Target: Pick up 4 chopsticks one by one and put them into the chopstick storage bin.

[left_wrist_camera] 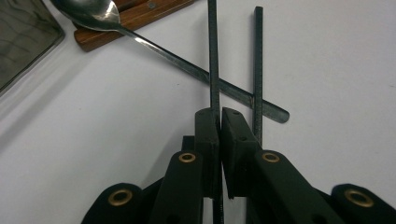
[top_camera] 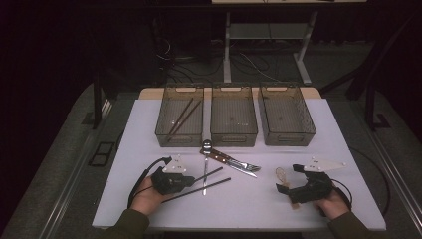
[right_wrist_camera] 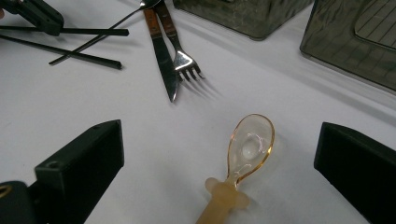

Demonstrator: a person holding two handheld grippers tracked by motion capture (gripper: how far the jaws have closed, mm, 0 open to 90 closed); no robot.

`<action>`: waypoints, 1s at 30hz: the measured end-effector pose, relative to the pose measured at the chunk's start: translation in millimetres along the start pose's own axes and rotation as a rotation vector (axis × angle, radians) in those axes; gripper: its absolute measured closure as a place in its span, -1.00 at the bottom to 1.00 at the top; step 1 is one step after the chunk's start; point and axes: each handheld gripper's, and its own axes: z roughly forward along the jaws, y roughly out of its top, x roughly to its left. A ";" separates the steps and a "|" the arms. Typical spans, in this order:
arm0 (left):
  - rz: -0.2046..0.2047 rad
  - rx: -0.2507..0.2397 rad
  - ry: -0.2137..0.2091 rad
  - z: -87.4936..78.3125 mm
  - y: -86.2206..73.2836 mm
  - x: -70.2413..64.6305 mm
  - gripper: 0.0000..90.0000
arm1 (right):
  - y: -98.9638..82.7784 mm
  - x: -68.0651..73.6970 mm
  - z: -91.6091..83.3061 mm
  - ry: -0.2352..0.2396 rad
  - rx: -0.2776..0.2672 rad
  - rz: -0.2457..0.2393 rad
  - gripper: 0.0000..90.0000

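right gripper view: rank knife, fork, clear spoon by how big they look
1. Knife, longest.
2. Fork, slightly shorter beside it, nearly alike.
3. Clear spoon, though it is nearest the camera and cut off at the bottom edge, so unsure.

Black chopsticks [left_wrist_camera: 213, 56], silver spoon [left_wrist_camera: 88, 11], brown-handled knife [right_wrist_camera: 161, 51] w/ fork [right_wrist_camera: 180, 51], amber clear spoon [right_wrist_camera: 247, 147] showing on white table [top_camera: 249, 199].

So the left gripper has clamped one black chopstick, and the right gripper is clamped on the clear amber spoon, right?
Not quite. The left gripper is indeed shut on a black chopstick, but the right gripper is open: in the right gripper view its jaws stand wide apart on either side of the clear amber spoon, which lies untouched on the white table.
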 end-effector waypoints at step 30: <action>-0.145 -0.092 0.053 -34.2 4.0 6.1 0.90 | -1.0 0.1 1.6 0.000 0.010 0.005 -0.97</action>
